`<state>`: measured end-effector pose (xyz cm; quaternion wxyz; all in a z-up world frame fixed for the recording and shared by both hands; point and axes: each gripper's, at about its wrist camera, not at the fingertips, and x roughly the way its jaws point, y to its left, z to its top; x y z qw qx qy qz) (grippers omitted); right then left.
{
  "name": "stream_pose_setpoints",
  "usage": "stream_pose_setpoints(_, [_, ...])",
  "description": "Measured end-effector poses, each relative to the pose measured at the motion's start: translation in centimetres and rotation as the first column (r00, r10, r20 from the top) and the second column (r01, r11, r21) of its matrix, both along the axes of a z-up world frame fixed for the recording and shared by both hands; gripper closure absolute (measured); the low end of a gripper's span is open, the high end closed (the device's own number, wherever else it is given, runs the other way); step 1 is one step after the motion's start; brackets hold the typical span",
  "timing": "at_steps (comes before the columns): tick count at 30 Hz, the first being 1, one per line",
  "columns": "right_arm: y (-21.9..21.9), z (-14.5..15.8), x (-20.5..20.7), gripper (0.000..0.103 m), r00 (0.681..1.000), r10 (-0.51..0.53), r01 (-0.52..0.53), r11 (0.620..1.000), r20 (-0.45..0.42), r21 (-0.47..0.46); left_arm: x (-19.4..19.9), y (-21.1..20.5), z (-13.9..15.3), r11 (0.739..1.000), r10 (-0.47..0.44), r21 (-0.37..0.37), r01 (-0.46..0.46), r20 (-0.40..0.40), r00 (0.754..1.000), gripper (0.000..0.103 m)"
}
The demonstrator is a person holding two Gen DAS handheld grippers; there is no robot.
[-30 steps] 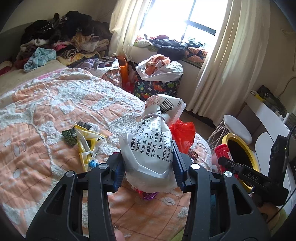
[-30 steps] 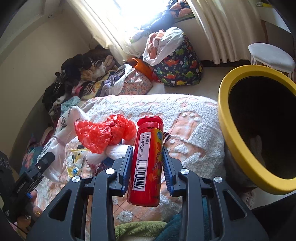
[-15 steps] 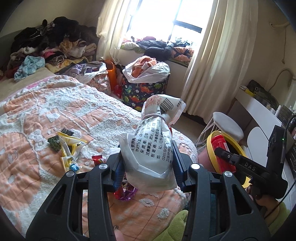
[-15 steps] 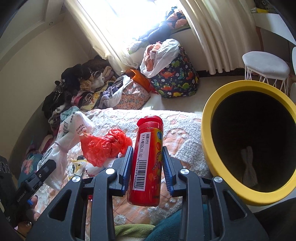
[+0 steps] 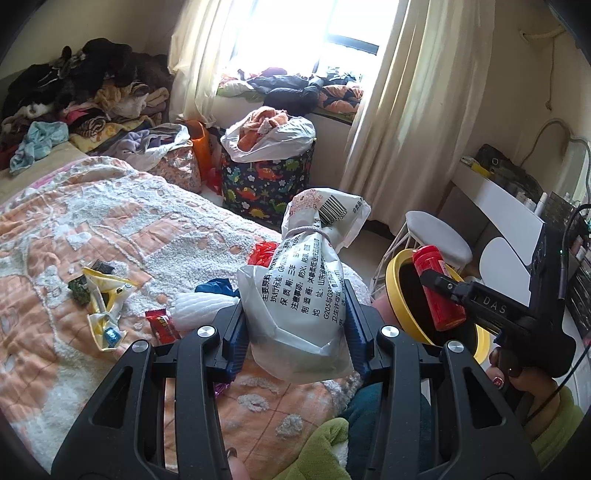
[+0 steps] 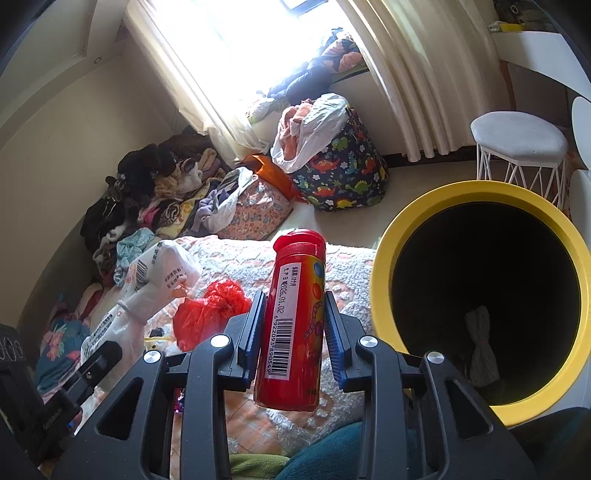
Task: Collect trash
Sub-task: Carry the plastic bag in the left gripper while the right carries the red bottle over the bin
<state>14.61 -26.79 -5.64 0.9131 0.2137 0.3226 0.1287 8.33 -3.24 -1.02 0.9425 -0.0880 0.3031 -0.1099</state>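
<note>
While the right tool (image 6: 291,325) grips the upright red cylindrical plastic canister (image 6: 293,321) and the left tool (image 5: 295,325) clamps a tied white printed plastic bag (image 5: 303,295), the yellow-rimmed round black bin (image 6: 384,254) gapes at two o'clock, nearer the right hand.

**Around the bed: clothes, a dinosaur-print bin, a white stool**

The bed (image 5: 110,229) wears an orange-and-white tufted blanket. Along its far side, against the wall, lies a heap of clothes (image 5: 74,99). Beyond the bed's foot, under the window (image 5: 354,26), stands a dinosaur-print bin (image 5: 266,184) stuffed with orange cloth and a white bag. Cream curtains (image 5: 417,110) hang past it. Right of the bed's foot stands a white stool (image 6: 521,136), beside a white desk (image 5: 495,203).
</note>
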Motion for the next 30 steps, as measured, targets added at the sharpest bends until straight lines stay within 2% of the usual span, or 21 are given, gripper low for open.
stream_pose_setpoints(8, [-1.9, 0.0, 0.2, 0.074, 0.999, -0.051, 0.051, 0.998, -0.008, 0.019, 0.9, -1.7, -1.5, 0.999, -0.035, -0.001, 0.035, -0.049, 0.998, 0.066])
stream_pose_setpoints(25, [-5.4, -0.1, 0.3, 0.074, 0.988, -0.156, 0.156, 0.987, 0.002, 0.034, 2.5, -4.9, -2.6, 0.995, -0.098, 0.015, 0.099, -0.082, 0.992, 0.066])
stream_pose_setpoints(30, [-6.3, 0.1, 0.5, 0.074, 0.984, -0.180, 0.180, 0.983, 0.010, 0.025, 2.8, -5.9, -2.3, 0.992, -0.122, 0.019, 0.123, -0.070, 0.990, 0.066])
